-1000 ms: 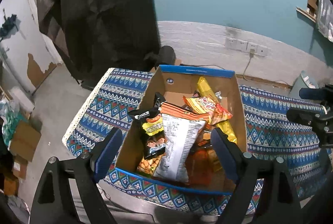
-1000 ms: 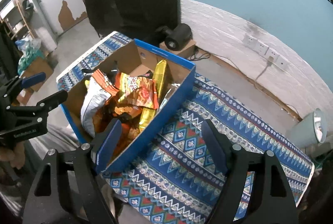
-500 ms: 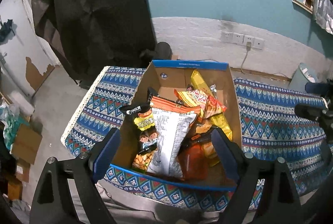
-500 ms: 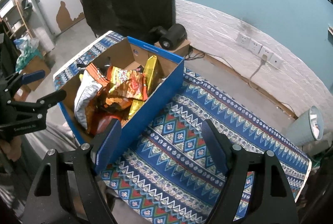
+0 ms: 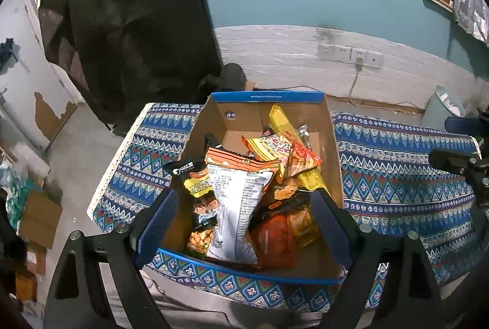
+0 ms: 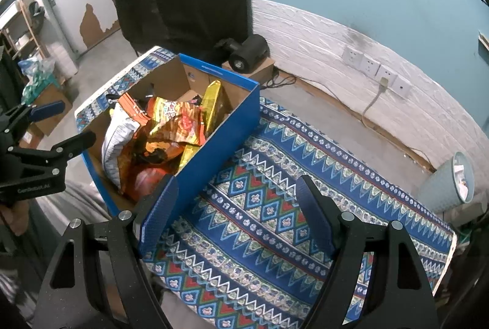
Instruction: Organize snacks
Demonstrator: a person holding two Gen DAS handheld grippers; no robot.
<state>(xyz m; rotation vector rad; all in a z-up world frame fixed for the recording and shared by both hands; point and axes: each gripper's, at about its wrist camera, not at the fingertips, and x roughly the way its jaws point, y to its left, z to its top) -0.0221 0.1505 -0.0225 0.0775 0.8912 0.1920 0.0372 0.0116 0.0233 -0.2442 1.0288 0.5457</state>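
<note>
Claws are framing the scene from both views. The left claw [image 5: 244, 222] is hovering over the near end of the box [image 5: 266, 97], its fingers spread wide with nothing pressed between them. The right claw [image 6: 235, 206] is hanging over the patterned cloth [image 6: 275, 206] just right of the box [image 6: 220, 139], its fingers also spread and gripping nothing; its left finger [image 6: 159, 210] is sitting in front of the box's near blue corner.

The box is resting on the cloth-covered surface [image 5: 397, 176], open at the top, and the snacks are lying inside it. A white bag [image 5: 235, 206] is leaning upright at the near end, with a black and yellow packet [image 5: 198, 185] just left of it and a red packet [image 5: 275, 237] at its right. Behind them an orange bag [image 5: 281, 151] is lying across the pile, and a long yellow pack [image 5: 284, 127] is slanting toward the far wall.

Beyond the surface, a black device [image 6: 247, 52] is sitting on a small carton by the white wall, with sockets [image 5: 348, 53] along it. A pale bin [image 6: 449, 179] is standing at the right.
</note>
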